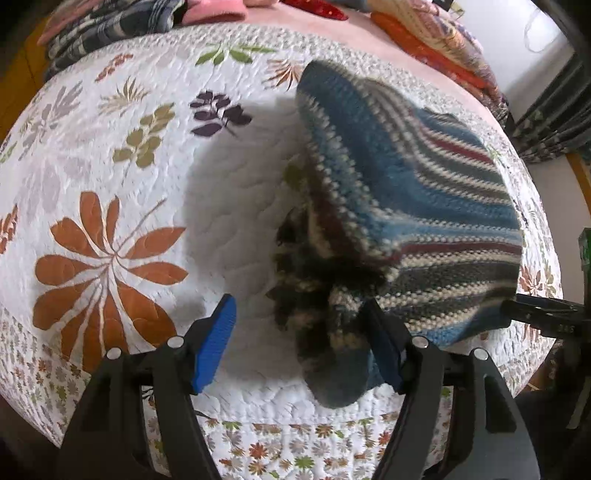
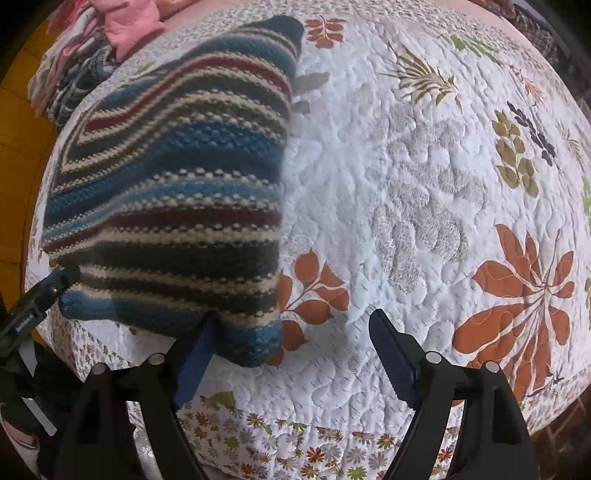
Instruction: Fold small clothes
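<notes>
Striped knit garment [image 1: 417,206] hung lifted over the bed's quilt [image 1: 122,155], chunky crochet-like stitch, bands of blue, cream, dark grey and maroon. Fabric blurred in both views; lower edge bunched into a dark, rumpled wad in front of the left tongs [image 1: 299,347]. Left tongs stood wide, blue ribbed pads [image 1: 216,343] apart; the garment's bunched hem drooped between them and against the right-hand pad, no clamp seen. Right tongs [image 2: 291,354] also spread wide; their left pad touched the garment's bottom hem [image 2: 236,332], right pad clear over bare quilt. Whether the hem was pinched behind that pad could not be told. Quilt white, stitched in puffy scallops, printed with orange, olive and purple leaves, small-flower border. Pile of folded clothes [image 1: 110,26], plaid and pink, lay at the bed's far edge.
</notes>
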